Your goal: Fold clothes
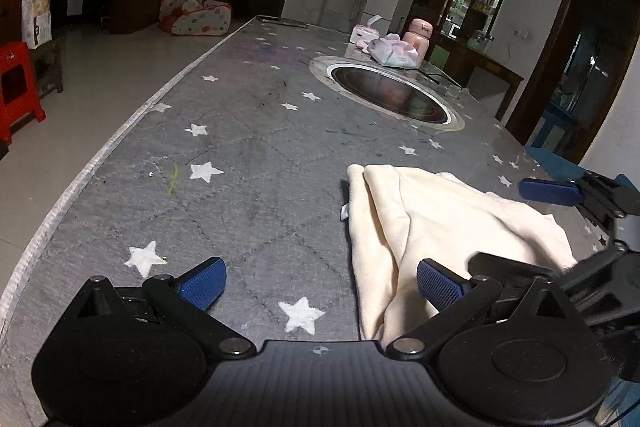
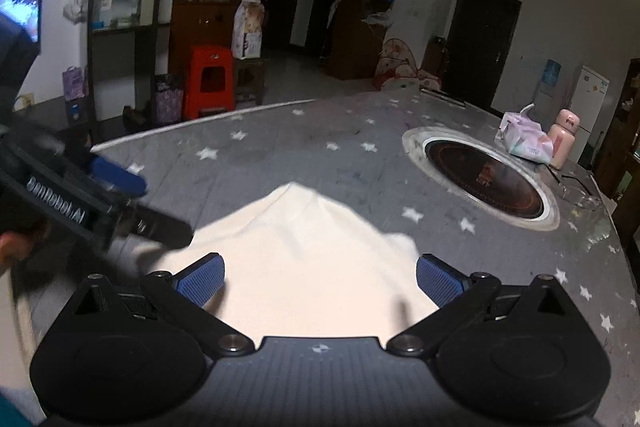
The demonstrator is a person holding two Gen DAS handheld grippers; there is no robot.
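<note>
A cream garment (image 1: 440, 227) is seen lying bunched and partly folded on the tabletop (image 1: 248, 155), which is covered by a grey cloth printed with white stars. In the left wrist view the garment is found toward the right, its folded edge running away from the camera, with a small white tag showing at that edge.

The left gripper (image 1: 322, 283) is held low over the tabletop with its jaws spread wide and nothing between them; the left blue pad is set over bare grey cloth, while the right blue pad (image 1: 438, 285) is seen against the garment's near edge (whether it touches the fabric cannot be told).

The right gripper (image 2: 320, 281) is likewise held with its jaws wide apart and empty, the garment (image 2: 304, 247) being spread beneath and ahead of them. Contact with the fabric cannot be judged from this view. The left gripper's body is seen blurred at the left of the right wrist view, just above the garment's corner.

Farther along the tabletop a round inset hotplate (image 1: 388, 95) is set, and beyond it a pink bottle (image 1: 417, 37) and a soft tissue pack (image 1: 394, 53) are placed close together. A red stool (image 2: 210, 81) is seen on the floor beyond the table.
</note>
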